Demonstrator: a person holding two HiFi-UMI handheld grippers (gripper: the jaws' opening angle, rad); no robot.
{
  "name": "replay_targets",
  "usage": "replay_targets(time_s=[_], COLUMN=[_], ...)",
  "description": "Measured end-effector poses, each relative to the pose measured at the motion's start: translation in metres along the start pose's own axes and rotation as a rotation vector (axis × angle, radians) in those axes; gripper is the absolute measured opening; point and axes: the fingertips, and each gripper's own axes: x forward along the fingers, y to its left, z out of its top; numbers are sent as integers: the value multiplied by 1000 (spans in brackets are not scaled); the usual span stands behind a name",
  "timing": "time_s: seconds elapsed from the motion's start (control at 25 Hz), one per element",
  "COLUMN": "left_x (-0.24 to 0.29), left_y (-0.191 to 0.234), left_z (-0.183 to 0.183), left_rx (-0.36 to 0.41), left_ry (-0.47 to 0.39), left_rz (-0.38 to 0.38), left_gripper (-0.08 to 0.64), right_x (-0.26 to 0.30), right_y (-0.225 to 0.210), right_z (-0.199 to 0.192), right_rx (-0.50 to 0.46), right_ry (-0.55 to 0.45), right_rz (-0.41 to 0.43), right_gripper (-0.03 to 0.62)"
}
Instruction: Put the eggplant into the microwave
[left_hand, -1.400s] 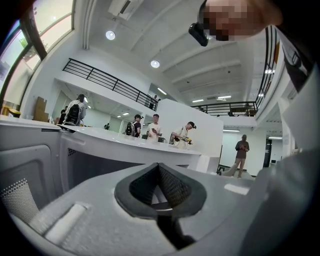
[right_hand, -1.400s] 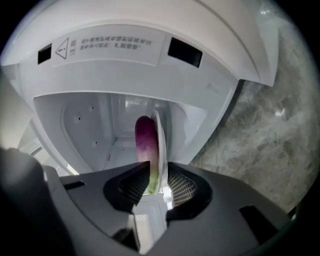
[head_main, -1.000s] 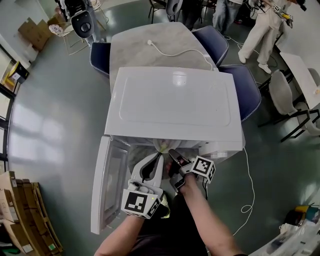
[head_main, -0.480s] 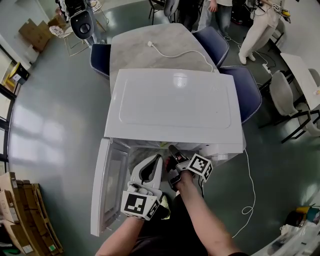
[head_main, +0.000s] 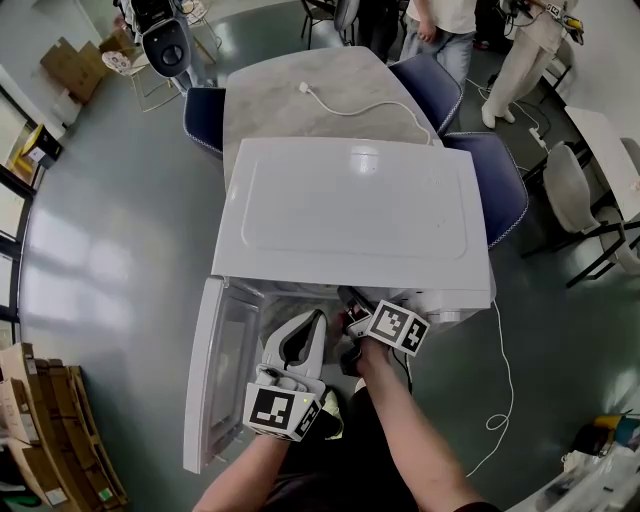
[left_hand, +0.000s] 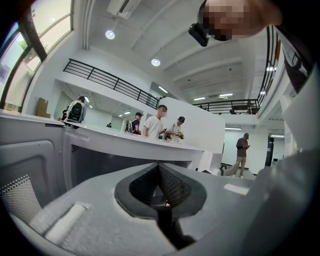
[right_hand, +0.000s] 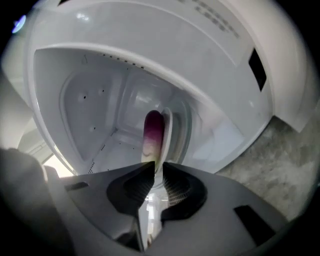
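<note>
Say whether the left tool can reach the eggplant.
Probably: microwave door open, left tool at the mouth; but the right tool, jaws opening about the plate rim, crowds the eggplant.

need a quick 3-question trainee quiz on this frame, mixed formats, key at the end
1. True or false: the microwave door stands open.
2. Where is the eggplant? A on the table; B inside the microwave; C on the floor.
3. Fill in: the left gripper has its fingers ___, with nothing between them.
Key: 1 true; 2 B; 3 together.
</note>
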Motion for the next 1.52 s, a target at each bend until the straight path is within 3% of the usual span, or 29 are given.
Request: replay_targets(time_s=[0.28, 0.52, 0.72, 0.8, 1.0, 1.36, 1.52], left_x=[0, -1, -4, -4, -4, -8, -13], left_y=[-1, -1, 1, 1, 2, -2, -15], left_z=[1, 0, 3, 3, 2, 3, 7], left_rx=[-5, -6, -9, -10, -7, -9, -11], left_ry=[-7, -5, -10, -10, -8, 18, 47], left_rz=[-5, -4, -3, -4, -1, 0, -17], left_gripper=[9, 9, 9, 9, 9, 9, 9], right_x=[-4, -8, -16, -16, -7, -26, -58], right_y=[-2, 1, 9, 8, 5, 25, 42], right_z=[-6, -6, -6, -4, -2, -9, -14], right_rx=[-303, -459, -588, -620, -653, -686, -676], right_ry=[81, 77, 48, 39, 57, 67, 62], right_rz=[-158, -162, -200, -217, -227, -164, -144], right_gripper=[74, 137, 149, 145, 58, 57, 15])
